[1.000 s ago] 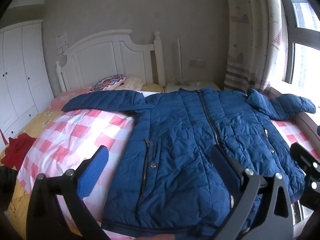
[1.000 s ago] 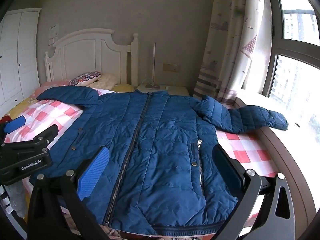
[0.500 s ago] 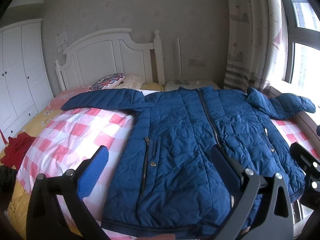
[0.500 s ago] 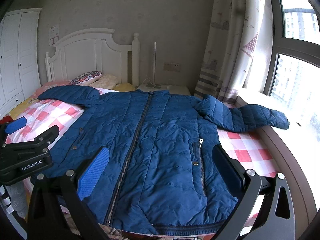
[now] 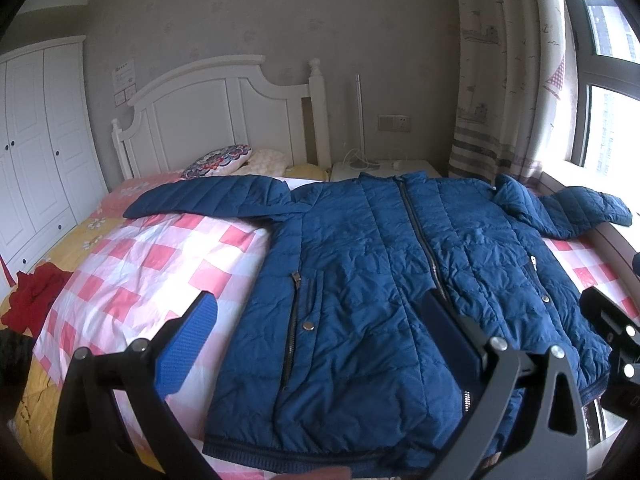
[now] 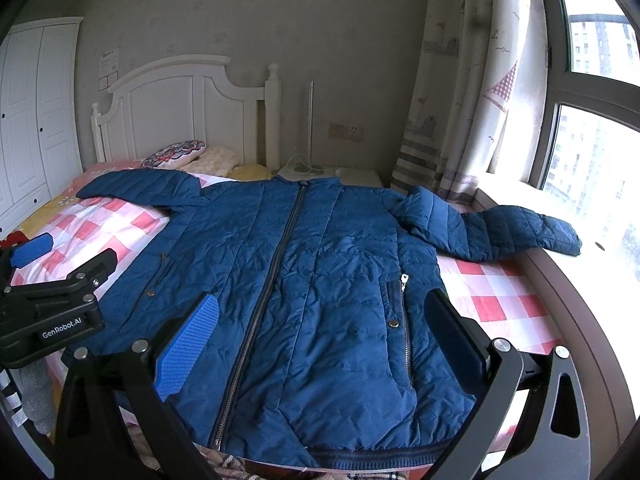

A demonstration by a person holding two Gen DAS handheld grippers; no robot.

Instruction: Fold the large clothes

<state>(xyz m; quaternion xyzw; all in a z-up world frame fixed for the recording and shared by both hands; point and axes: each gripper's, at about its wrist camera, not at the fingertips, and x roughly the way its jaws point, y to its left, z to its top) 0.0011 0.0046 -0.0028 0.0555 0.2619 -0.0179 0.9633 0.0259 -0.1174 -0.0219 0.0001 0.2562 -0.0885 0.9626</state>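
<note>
A large dark blue quilted jacket point(image 5: 380, 280) lies flat, front up and zipped, on a pink and white checked bedspread point(image 5: 152, 264). It also shows in the right wrist view point(image 6: 312, 280). Its left sleeve point(image 5: 208, 196) stretches across the bed; its right sleeve point(image 6: 500, 228) bends onto the window sill. My left gripper point(image 5: 320, 332) is open and empty above the jacket's hem, left of the zip. My right gripper point(image 6: 324, 336) is open and empty above the hem, right of the zip. The left gripper also shows at the left edge of the right wrist view point(image 6: 60, 276).
A white headboard point(image 5: 216, 120) and pillows point(image 5: 224, 158) stand at the far end. A white wardrobe point(image 5: 36, 140) is at the left. A red cloth point(image 5: 36, 292) lies on the bed's left side. A window sill point(image 6: 560, 272) and curtain point(image 6: 452, 100) are at the right.
Both views have shifted very slightly; the jacket has not moved and both grippers stay open.
</note>
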